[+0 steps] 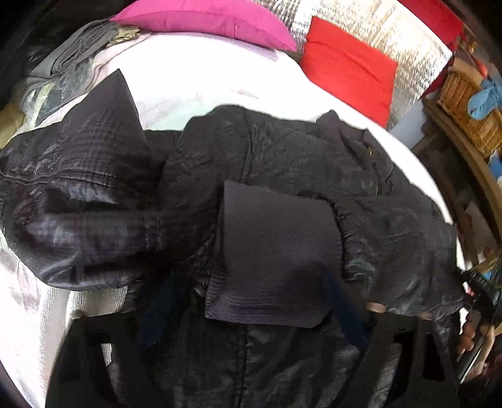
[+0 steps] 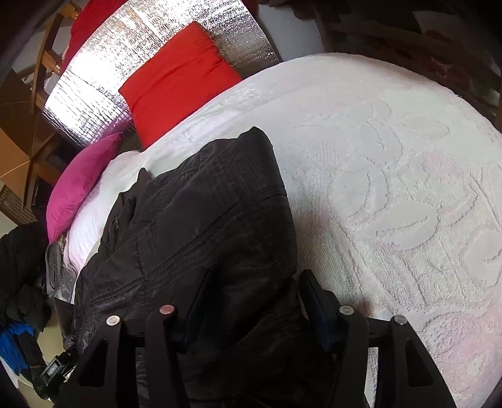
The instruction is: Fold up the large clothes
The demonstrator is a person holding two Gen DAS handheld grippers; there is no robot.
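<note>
White textured bedspread [image 2: 392, 188], black jacket [image 1: 282, 157] on it, red pillow [image 2: 178, 81], pink pillow [image 1: 204, 22], left gripper [image 1: 251, 317] and right gripper [image 2: 254, 301] each pinching jacket fabric

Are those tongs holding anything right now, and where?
Both tongs close on the black jacket lying on the white bedspread: the right tongs on a bunched fold, the left tongs near its ribbed cuff.

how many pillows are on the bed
2 clearly: a magenta pillow and a red pillow, side by side at the far edge of the white bedspread. More red above may be another.
</note>
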